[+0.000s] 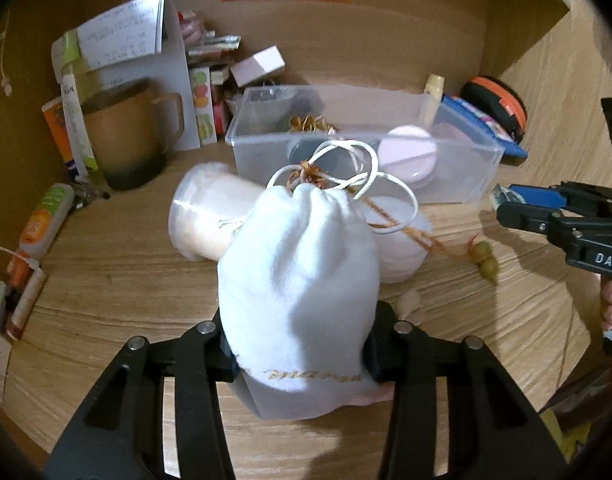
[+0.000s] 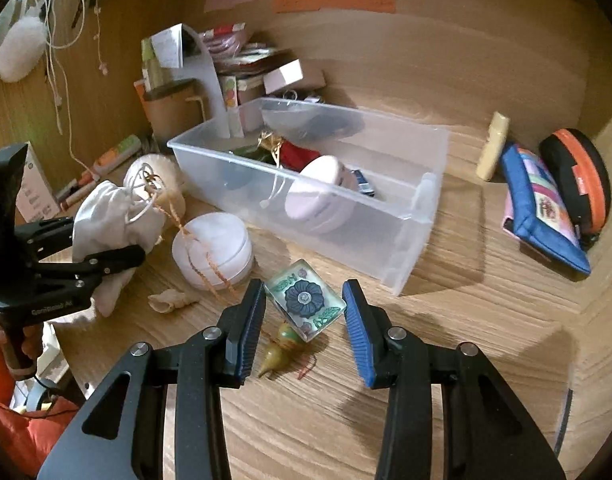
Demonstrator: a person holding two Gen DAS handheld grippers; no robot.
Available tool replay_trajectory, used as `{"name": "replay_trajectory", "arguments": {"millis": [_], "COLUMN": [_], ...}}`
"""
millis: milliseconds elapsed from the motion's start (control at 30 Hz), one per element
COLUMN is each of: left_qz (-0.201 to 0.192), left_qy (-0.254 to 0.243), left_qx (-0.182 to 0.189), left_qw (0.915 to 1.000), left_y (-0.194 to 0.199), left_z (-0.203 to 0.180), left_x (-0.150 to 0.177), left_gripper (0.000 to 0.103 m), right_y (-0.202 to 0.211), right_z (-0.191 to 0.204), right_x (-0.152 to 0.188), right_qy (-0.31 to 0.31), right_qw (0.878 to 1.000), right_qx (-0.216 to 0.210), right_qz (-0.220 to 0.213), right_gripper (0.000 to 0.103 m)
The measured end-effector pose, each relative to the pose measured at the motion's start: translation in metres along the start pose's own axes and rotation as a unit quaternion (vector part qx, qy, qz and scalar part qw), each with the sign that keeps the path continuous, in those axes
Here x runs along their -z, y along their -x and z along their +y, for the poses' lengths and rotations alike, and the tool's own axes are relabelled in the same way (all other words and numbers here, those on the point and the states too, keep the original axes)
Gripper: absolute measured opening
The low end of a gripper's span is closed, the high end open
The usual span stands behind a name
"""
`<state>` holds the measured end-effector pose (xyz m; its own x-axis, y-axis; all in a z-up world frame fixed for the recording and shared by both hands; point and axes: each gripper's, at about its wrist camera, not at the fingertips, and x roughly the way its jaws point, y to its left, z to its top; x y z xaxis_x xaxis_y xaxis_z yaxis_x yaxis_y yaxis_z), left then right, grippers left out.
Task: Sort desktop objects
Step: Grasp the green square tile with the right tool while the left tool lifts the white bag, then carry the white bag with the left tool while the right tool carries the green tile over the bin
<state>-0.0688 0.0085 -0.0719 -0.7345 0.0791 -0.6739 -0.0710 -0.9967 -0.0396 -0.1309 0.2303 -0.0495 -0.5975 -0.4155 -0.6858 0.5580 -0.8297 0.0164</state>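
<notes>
My left gripper (image 1: 298, 352) is shut on a white drawstring pouch (image 1: 298, 280) and holds it above the desk, in front of a clear plastic bin (image 1: 457, 184). The pouch also shows at the left of the right wrist view (image 2: 110, 216), held in the left gripper (image 2: 118, 260). My right gripper (image 2: 304, 320) is open, its blue pads either side of a clear mahjong-style tile (image 2: 304, 300) with a blue flower; I cannot tell if they touch it. A green gourd charm (image 2: 282, 348) on a braided cord lies under it.
The bin (image 2: 417, 216) holds a pink round case (image 2: 317, 196) and other items. A white round box (image 2: 214, 248), a fallen cup (image 1: 210, 216), a brown mug (image 1: 130, 132), a blue pouch (image 2: 541, 208) and an orange-black case (image 2: 577, 176) lie around it.
</notes>
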Motion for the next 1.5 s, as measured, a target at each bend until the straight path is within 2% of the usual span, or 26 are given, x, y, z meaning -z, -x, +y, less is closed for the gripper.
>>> {"name": "replay_trajectory", "arguments": {"millis": [300,633,833,1067,1500], "left_qz": [-0.055,-0.082,-0.074,-0.056,-0.021], "left_qy": [-0.005,-0.033,-0.056,-0.119,-0.153], "left_qx": [-0.003,-0.014,-0.003,-0.002,0.035], "left_qw": [0.9985,0.996,0.9957,0.9913,0.9873], "left_y": [0.038,0.056,0.047,0.028,-0.019], "left_z": [0.001,-0.005,-0.008,-0.017,-0.025], "left_x": [-0.022,-0.04,-0.056,-0.085,-0.114], "left_gripper": [0.044,0.044,0.044,0.044,0.044], "right_y": [0.023,0.042,0.04,0.036,0.006], "right_z": [-0.002,-0.007,-0.01,-0.014,-0.034], "right_x": [-0.004,-0.013,-0.02,-0.029,-0.05], "right_qy": [-0.014,-0.032,-0.041,-0.047,-0.062], "right_qw": [0.999,0.997,0.997,0.996,0.996], "right_qx": [-0.002,-0.001,-0.005,-0.002,0.003], "right_qz": [-0.032,-0.064,-0.071,-0.078,-0.063], "right_gripper": [0.037,0.037,0.037,0.037,0.037]}}
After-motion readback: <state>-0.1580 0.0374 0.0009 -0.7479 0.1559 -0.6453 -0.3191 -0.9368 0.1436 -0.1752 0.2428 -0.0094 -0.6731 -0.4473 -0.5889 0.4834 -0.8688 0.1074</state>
